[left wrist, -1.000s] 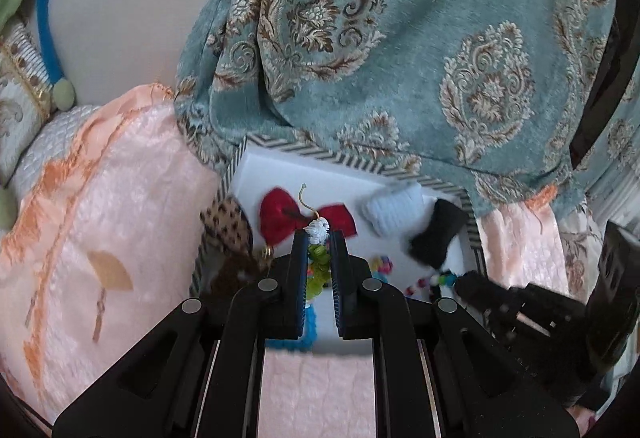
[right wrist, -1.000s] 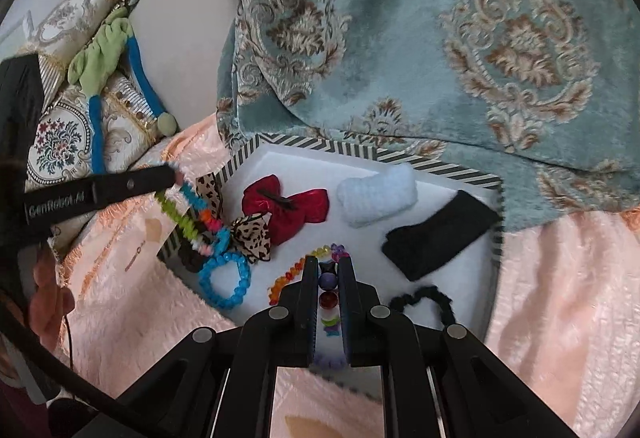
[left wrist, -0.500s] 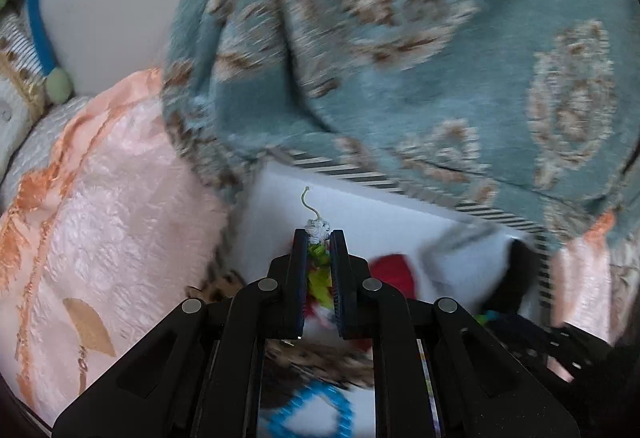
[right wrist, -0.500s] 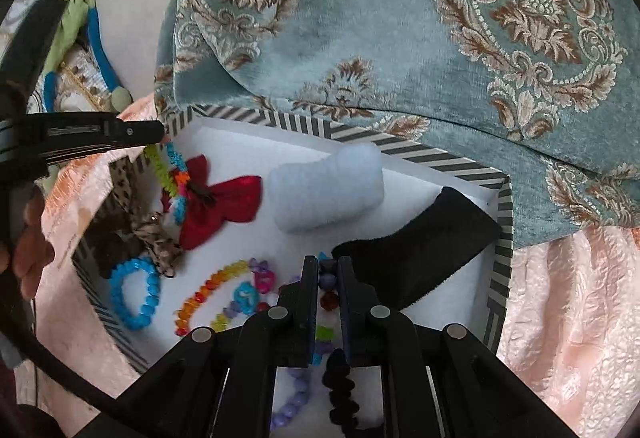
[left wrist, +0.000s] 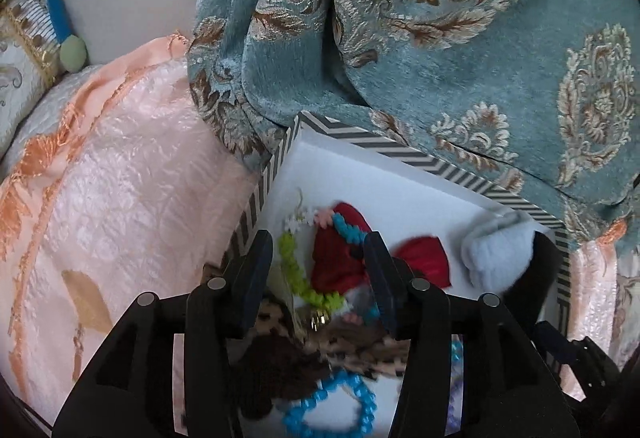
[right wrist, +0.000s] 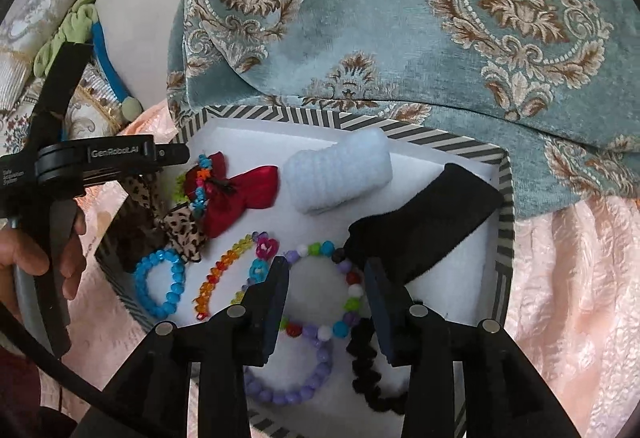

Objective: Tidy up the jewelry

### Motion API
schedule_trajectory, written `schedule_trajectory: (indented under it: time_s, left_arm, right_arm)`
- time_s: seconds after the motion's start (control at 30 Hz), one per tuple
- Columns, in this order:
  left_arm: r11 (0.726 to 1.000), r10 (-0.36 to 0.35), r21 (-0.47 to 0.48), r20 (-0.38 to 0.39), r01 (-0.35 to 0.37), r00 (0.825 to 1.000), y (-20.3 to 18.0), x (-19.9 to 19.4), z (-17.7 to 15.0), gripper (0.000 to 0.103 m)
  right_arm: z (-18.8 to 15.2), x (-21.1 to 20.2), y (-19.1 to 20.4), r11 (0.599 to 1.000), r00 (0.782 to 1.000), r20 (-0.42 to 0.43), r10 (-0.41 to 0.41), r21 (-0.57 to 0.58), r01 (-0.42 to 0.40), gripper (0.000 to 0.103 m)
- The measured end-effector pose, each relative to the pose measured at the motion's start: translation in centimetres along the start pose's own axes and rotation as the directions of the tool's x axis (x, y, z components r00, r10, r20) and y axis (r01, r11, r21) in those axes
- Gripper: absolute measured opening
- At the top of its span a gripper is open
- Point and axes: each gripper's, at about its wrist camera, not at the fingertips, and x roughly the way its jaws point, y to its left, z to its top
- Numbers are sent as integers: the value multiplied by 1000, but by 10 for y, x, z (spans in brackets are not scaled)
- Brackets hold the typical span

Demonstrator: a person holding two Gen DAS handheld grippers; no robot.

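A white tray (right wrist: 505, 173) with a striped rim lies on the bed. My right gripper (right wrist: 326, 278) hangs over its near side, jaws opening. A multicoloured bead bracelet (right wrist: 316, 249) lies flat in the tray between the fingers, free of the pads. My left gripper (left wrist: 320, 258) is over the tray's (left wrist: 400, 149) left corner, jaws opening too. A green and blue flower-bead string (left wrist: 292, 270) rests loose between its fingers, draped on a red bow (left wrist: 336, 266). The right wrist view shows the left gripper (right wrist: 172, 153) above that string (right wrist: 200, 181).
The tray also holds a pale blue scrunchie (right wrist: 340, 173), black velvet band (right wrist: 420, 213), leopard bow (right wrist: 180, 226), blue (right wrist: 160, 286), rainbow (right wrist: 220, 278) and purple (right wrist: 292, 386) bracelets. A teal blanket (right wrist: 400, 17) overhangs its far rim. Peach bedspread (left wrist: 120, 177) surrounds it. A hand (right wrist: 24, 258) holds the left gripper.
Both grippers were shut on bead strings and have opened; the strings now lie in the tray. The left gripper sank toward the tray's left corner, and the right came lower.
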Motion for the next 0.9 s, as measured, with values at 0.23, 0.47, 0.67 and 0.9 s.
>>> schedule_trajectory:
  time_s: [0.23, 0.47, 0.67, 0.9]
  left_arm:
    - [1000, -12, 16, 31, 12, 999, -9, -41, -20, 56]
    - [1000, -15, 22, 59, 14, 998, -10, -74, -47, 61]
    - [1000, 5, 24, 112, -8, 994, -7, -104, -72, 61]
    - [997, 59, 30, 157, -65, 986, -7, -125, -101, 61]
  right_arm:
    - [-8, -14, 6, 1000, 1000, 8, -7, 23, 6, 37]
    - [-14, -32, 16, 999, 999, 26, -33, 28, 33, 42]
    - [-21, -48, 24, 999, 999, 32, -37, 41, 36, 42]
    - [-33, -69, 34, 998, 997, 56, -49, 46, 47, 42]
